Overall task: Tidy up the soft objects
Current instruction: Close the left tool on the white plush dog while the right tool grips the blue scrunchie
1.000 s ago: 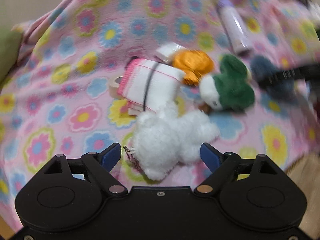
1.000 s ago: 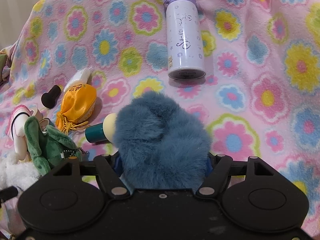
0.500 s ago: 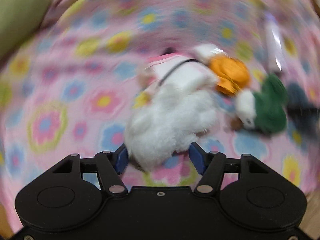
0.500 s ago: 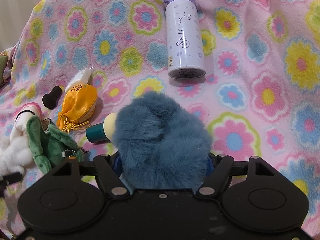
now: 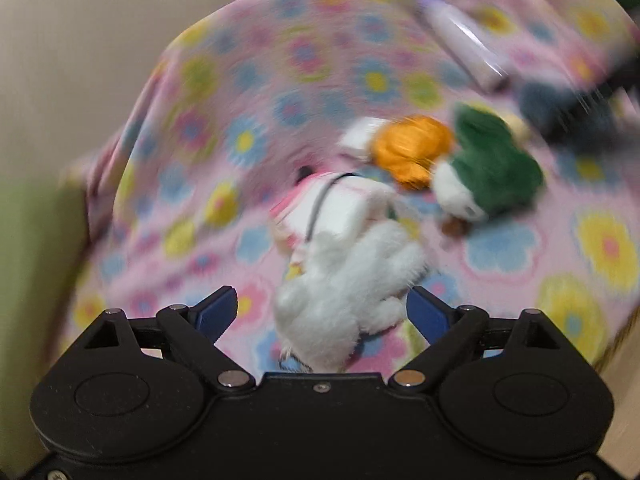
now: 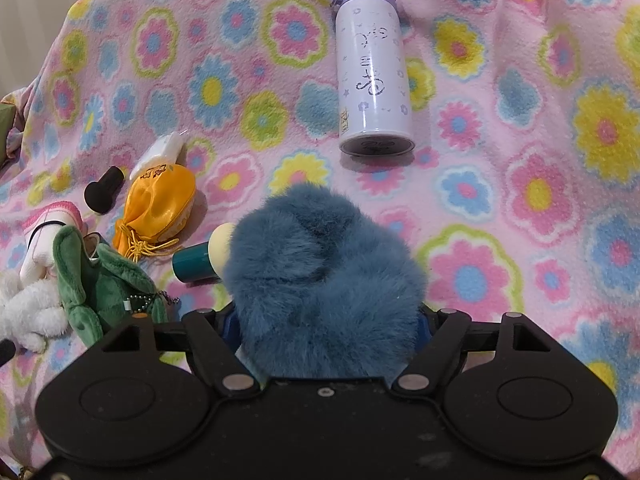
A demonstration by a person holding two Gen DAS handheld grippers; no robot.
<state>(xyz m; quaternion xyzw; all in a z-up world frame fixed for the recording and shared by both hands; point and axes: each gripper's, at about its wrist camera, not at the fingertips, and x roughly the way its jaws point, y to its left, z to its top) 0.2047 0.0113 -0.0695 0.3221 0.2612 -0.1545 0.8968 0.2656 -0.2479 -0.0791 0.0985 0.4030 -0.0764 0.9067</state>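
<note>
At lower centre, my right gripper (image 6: 324, 320) gripped the blue furry plush (image 6: 324, 276) — light, squashy, best pinched mid-body — while my left gripper (image 5: 322, 306) gaped around the white plush (image 5: 348, 292), unclamped.

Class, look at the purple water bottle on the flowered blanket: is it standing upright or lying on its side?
Lying on its side. The bottle rests lengthwise on the blanket, lid pointing away and round base facing the camera.

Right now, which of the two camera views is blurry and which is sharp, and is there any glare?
Left wrist view: heavy motion blur, the white plush and green plush smeared, a streaky highlight on the bottle. Right wrist view: sharp and evenly lit, blue furry toy crisp, bottle casting a soft shadow, fisheye bending the blanket edges.
</note>
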